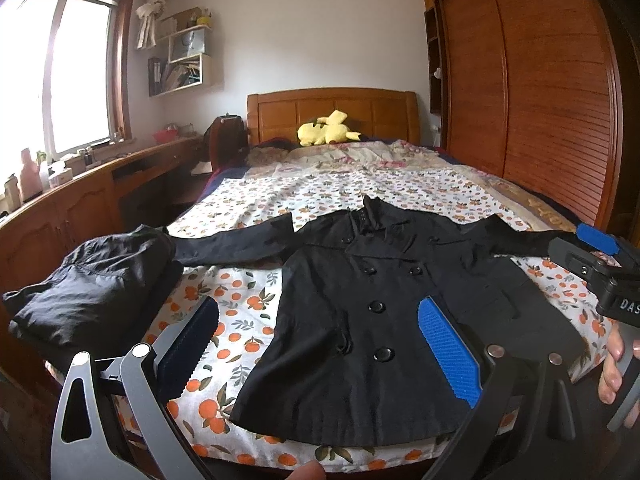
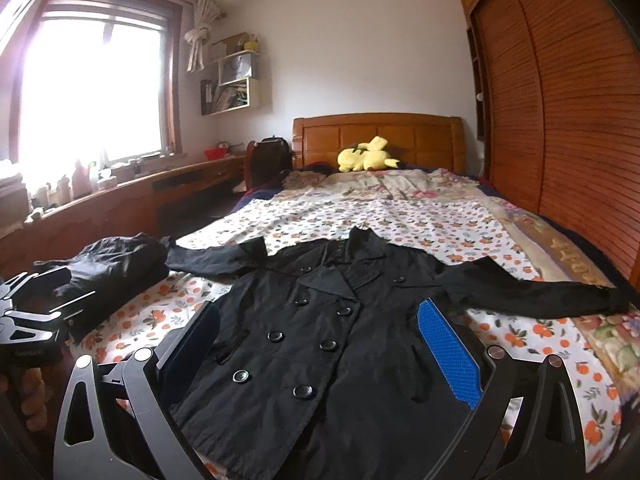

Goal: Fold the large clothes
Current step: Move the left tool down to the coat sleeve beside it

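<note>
Black coat point(image 1: 360, 312) flat on bed point(image 1: 248, 304), front up, sleeves spread, hem at near edge. Left to right: folded dark garment point(image 1: 96, 284) touching left cuff; left gripper point(image 1: 320, 344) jaws apart, holding nothing, above hem; right gripper point(image 2: 320, 344) same, 2 fingers wide over coat. Yellow plush point(image 1: 326, 129) by headboard.

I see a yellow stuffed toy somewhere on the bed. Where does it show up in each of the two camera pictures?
Left wrist view: the yellow stuffed toy lies top centre, against the wooden headboard, far beyond the black coat.
Right wrist view: the toy sits upper centre, slightly right of the middle, at the same headboard.
Shared landmark: the headboard, with the coat spread flat in front of it in both.
</note>
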### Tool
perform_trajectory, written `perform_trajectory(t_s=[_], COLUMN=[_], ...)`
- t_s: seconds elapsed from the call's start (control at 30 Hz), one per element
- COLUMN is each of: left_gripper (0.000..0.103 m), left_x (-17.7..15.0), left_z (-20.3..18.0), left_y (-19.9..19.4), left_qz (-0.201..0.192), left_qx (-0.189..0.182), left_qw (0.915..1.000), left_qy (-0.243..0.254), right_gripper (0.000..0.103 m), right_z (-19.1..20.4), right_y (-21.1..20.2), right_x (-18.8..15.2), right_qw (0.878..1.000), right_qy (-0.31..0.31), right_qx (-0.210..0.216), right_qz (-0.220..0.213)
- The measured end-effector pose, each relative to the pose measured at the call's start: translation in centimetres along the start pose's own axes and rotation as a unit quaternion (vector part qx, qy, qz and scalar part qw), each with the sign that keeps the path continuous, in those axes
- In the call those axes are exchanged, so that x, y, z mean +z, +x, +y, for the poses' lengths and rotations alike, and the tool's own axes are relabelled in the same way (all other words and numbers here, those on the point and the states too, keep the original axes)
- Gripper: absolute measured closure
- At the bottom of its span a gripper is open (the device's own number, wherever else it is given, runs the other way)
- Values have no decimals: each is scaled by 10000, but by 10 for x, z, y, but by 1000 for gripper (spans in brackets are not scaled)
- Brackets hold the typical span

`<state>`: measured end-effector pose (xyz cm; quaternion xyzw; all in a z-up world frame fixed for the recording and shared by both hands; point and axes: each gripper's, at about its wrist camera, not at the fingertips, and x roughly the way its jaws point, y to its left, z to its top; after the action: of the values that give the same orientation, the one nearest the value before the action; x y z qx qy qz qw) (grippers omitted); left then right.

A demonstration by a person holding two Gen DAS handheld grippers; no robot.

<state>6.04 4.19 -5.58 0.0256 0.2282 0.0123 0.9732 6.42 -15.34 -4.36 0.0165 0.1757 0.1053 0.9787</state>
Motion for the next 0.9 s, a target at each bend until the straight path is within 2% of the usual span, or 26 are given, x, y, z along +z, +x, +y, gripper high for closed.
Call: perform_trajectory(t_s=[0.3, 0.57, 0.9], left_gripper=[2, 2, 2], left_x=[-6, -3, 4], left_z=[14, 26, 43], left_y=[38, 67, 106], left_qz=[240, 426, 643], left_qx=[-48, 191, 507], left_qw=[9997, 9989, 9965], left_qy=[-80, -67, -164], right_gripper=[7, 7, 7], right_z=[1, 0, 9], right_y=[44, 90, 163], right_x=[-2, 3, 7], right_qw=[9998, 9989, 9946], right_qy=[-108, -186, -383], right_qx=[136, 386, 742], right_qz=[98, 177, 622])
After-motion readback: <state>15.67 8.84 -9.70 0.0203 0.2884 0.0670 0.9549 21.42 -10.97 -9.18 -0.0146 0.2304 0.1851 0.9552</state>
